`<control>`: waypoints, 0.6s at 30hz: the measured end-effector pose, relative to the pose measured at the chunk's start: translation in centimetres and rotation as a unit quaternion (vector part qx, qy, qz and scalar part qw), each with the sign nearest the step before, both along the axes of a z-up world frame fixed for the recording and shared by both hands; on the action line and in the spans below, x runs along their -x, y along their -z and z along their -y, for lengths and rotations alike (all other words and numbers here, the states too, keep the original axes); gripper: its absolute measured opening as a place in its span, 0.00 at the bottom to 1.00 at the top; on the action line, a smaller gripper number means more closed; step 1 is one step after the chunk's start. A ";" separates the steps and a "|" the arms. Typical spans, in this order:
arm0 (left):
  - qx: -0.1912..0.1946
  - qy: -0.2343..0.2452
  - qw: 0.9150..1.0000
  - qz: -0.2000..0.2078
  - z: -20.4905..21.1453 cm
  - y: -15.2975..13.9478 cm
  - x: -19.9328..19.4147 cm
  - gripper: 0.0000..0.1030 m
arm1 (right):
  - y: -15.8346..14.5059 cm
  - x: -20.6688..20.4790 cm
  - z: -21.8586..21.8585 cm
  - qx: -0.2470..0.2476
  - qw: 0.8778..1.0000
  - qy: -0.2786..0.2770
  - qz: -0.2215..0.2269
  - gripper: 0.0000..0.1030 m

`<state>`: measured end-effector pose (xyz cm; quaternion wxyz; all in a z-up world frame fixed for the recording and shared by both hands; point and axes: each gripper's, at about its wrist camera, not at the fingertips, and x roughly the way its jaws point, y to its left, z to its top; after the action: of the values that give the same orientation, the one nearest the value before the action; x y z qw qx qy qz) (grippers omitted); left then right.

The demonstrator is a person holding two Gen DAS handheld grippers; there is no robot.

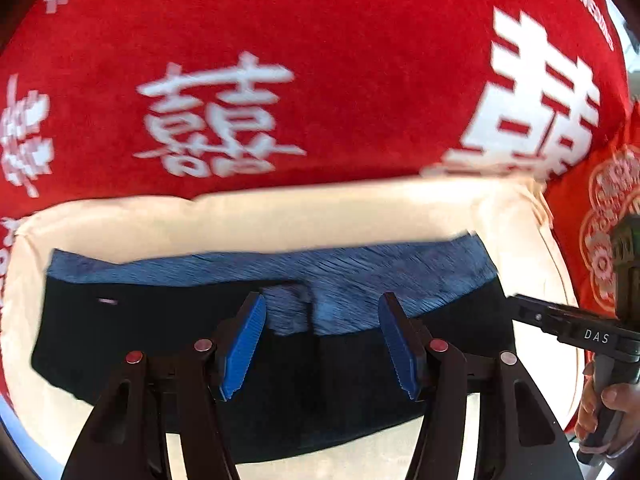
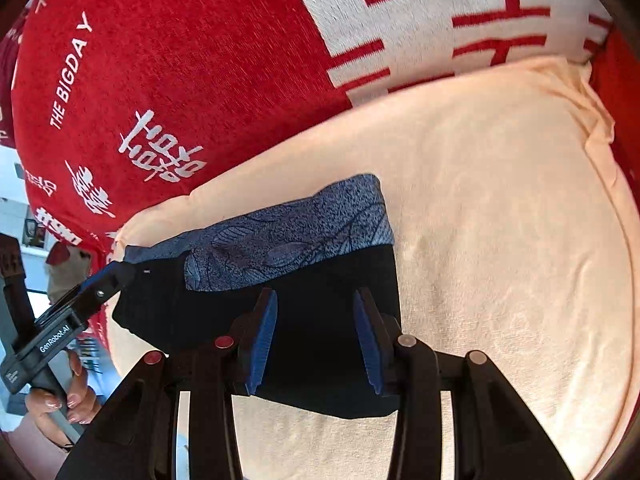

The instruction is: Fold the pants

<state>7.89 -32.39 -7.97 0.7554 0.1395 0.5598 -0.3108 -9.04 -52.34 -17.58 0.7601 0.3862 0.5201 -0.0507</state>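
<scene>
Both hand-held grippers are seen hovering above the folded pants (image 1: 168, 332), and neither clamps anything. From the left wrist view, the left gripper (image 1: 322, 346) is held with its blue-padded fingers (image 1: 242, 350) apart, with dark cloth and a strip of the patterned blue band seen in the gap beneath them; no pad is pressed on the fabric. From the right wrist view, the right gripper (image 2: 316, 340) is likewise held with its jaws parted, and only the black cloth of the pants is seen below the gap between the blue pads (image 2: 262, 340).

The pants are laid as a compact, folded black bundle on a cream-coloured towel (image 1: 280, 216), with a blue leaf-patterned band (image 2: 304, 232) running along the far edge of the bundle. The towel is spread over a red blanket (image 1: 320, 60) printed with white characters and the words "THE BIGDAY". In the left wrist view the band is smeared by motion blur.

At the right edge of the left wrist view, the right gripper is seen from the side, just beside the right end of the bundle, with the hand (image 1: 600, 404) wrapped around its handle. At the left edge of the right wrist view, the left gripper is seen near the bundle's left corner, gripped by a hand (image 2: 64, 396) lower down. Whether its tip touches the cloth cannot be told.
</scene>
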 end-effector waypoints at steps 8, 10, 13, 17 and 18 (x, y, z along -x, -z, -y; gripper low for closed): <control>-0.085 -0.006 0.994 -0.065 1.1 8.1 3.2 0.61 | 1.4 -0.1 -0.7 -0.022 1.000 -0.012 -0.016 0.44; -0.055 -0.027 0.995 -0.081 -0.5 8.4 3.2 0.63 | 1.8 0.0 -1.3 -0.027 0.999 -0.020 -0.017 0.46; -0.065 -0.024 0.995 -0.077 -0.5 8.2 3.5 0.64 | 2.2 0.0 -1.8 -0.024 0.999 -0.028 -0.017 0.47; -0.117 -0.036 0.991 -0.046 0.5 8.8 3.7 0.96 | 2.3 -0.1 -1.7 -0.032 0.999 -0.028 -0.019 0.50; -0.123 -0.049 0.990 -0.047 0.4 9.1 3.5 0.99 | 2.3 0.0 -1.7 -0.032 0.999 -0.030 -0.019 0.52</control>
<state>4.42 -32.78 -17.03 0.7198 0.1894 0.6344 -0.2086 -9.01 -50.65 -19.88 0.7385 0.3935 0.5472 -0.0179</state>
